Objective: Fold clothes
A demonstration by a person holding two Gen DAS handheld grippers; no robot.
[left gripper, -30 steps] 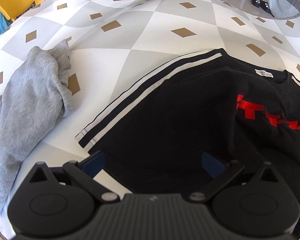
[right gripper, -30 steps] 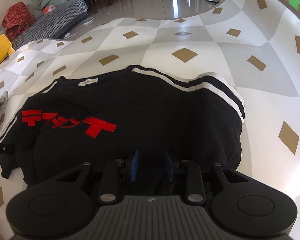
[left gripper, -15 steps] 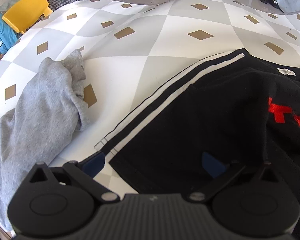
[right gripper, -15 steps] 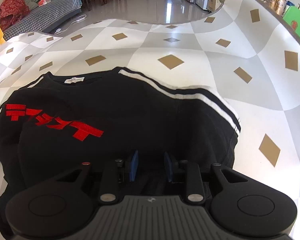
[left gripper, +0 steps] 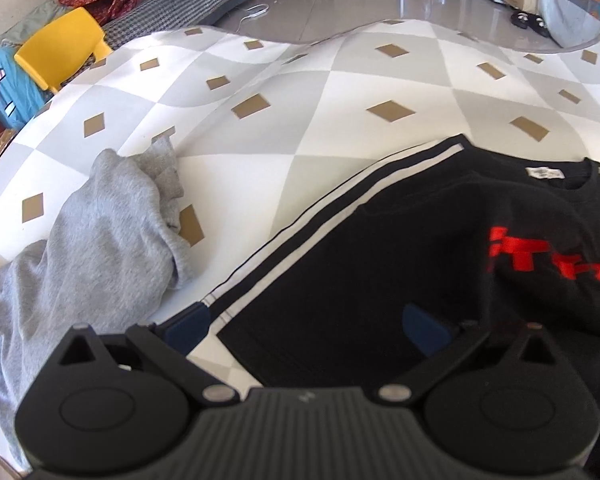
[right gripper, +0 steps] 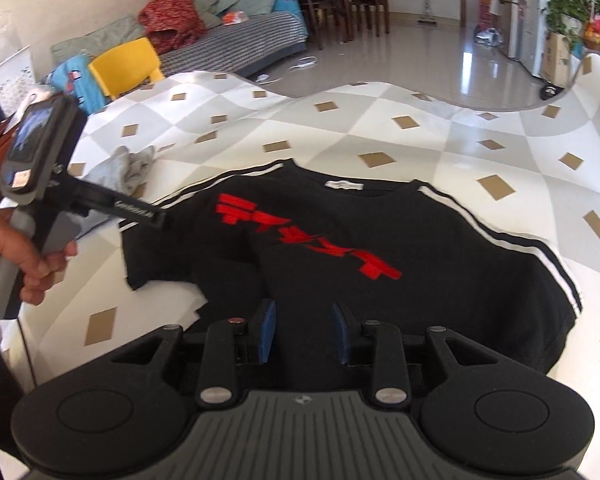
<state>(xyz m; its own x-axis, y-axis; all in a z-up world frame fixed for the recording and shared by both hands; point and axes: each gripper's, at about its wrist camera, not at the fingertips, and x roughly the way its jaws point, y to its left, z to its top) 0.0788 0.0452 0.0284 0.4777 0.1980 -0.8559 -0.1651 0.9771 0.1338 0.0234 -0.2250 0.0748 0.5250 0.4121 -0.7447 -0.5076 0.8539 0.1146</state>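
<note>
black tee [right gripper: 380, 280] lies flat front-up on the checkered table [left gripper: 320, 128], soft and limp, my left gripper [left gripper: 306, 324] wide, right gripper [right gripper: 303, 330] part open and empty, i'd pinch the striped sleeve [left gripper: 300, 236] hem.

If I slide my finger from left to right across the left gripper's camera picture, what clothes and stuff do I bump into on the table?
Grey garment → bare patch of checked tablecloth → white-striped sleeve → red lettering on the black T-shirt.
</note>
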